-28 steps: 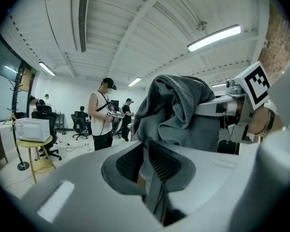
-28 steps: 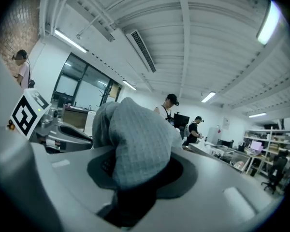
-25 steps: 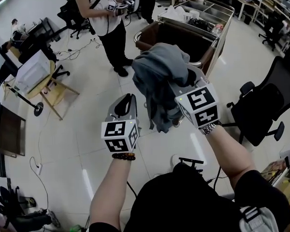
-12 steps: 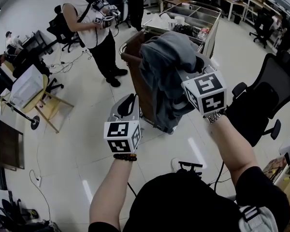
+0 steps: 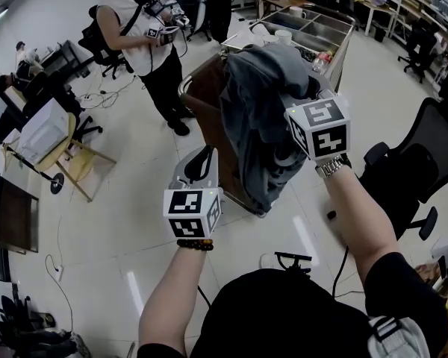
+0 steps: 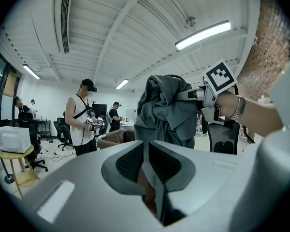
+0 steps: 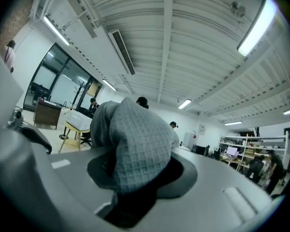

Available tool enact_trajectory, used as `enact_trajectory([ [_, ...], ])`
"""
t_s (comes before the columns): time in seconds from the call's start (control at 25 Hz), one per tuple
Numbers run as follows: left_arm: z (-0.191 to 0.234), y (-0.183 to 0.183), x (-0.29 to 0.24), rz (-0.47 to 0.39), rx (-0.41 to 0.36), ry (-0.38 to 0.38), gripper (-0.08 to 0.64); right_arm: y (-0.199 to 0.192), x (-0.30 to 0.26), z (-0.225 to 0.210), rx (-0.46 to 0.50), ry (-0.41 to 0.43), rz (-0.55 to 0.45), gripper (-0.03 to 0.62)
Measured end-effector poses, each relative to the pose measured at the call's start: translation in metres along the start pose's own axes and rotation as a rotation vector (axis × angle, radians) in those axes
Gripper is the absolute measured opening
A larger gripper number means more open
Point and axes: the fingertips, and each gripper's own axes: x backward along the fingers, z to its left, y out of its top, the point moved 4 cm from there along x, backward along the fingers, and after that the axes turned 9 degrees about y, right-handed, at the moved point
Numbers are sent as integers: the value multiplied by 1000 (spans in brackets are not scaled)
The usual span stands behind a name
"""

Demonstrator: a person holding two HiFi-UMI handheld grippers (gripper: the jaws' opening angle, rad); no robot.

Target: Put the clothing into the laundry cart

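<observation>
— What's changed?
— The laundry cart (image 5: pixel 198 80) is closer now. The right tongs (image 7: pixel 134 192), clenched on the grey garment (image 5: pixel 261 103), hold it up at the cart's near edge, and the left tongs (image 6: pixel 148 164) are closed on nothing. I'd say the drop comes next.

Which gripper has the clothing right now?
The right gripper, the higher one: its jaws clamp the grey garment. The left gripper, lower down, is shut with nothing between its jaws.

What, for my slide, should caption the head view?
Right tongs hold gray clothing near the brown laundry cart; left tongs empty.
</observation>
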Motion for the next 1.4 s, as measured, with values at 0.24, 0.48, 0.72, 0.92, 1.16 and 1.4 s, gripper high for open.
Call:
enact_trajectory([
  [0.24, 1, -16, -38, 50, 1, 40, 25, -63, -54, -38, -70, 54, 149, 160],
  [0.48, -4, -39, -63, 75, -1, 63, 25, -122, -85, -49, -98, 106, 255, 224],
  [0.72, -27, -41, -73, 85, 0, 61, 25, -144, -80, -53, -120, 180, 289, 329],
  [0.92, -29, -42, -75, 93, 5, 56, 25, -132, -73, -53, -115, 180, 246, 334],
  [1.16, -35, -38, -72, 88, 0, 44, 25, -126, -60, -51, -119, 172, 219, 318],
  [1.4, -39, -37, -75, 88, 2, 27, 25, -121, -51, -47, -111, 170, 199, 307],
])
